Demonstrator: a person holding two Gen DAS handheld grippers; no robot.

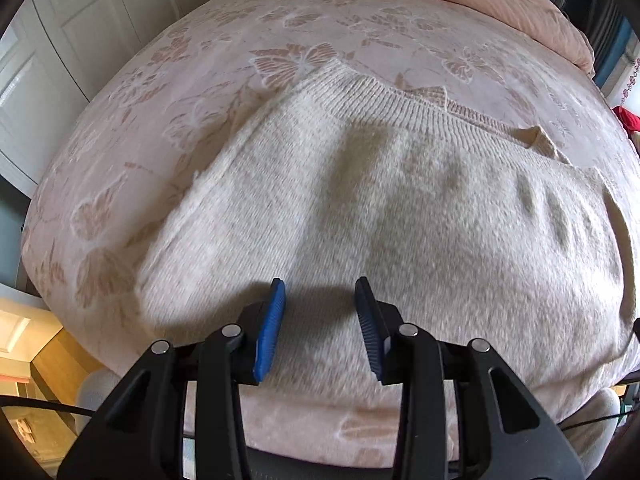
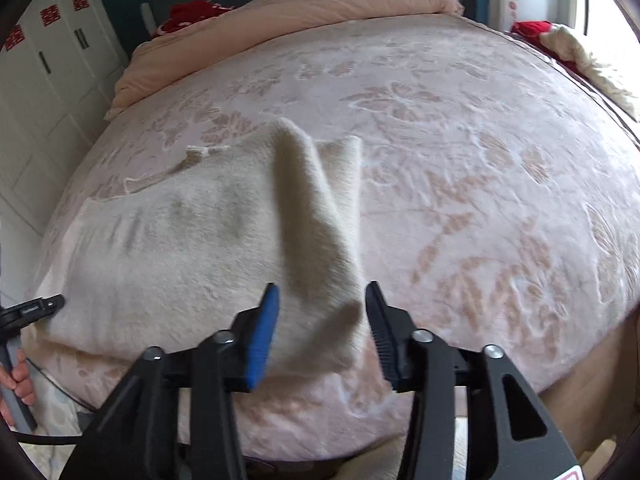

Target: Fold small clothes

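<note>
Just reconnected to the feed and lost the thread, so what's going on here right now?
A person is folding a cream knit sweater on a bed covered with a pink floral blanket, holding a pair of tongs in each hand. Both the left tongs and the right tongs are open and hold nothing, poised just above the near edge of the garment. In the right wrist view a sleeve lies folded across the sweater's body. The ribbed hem lies at the far side.
</note>
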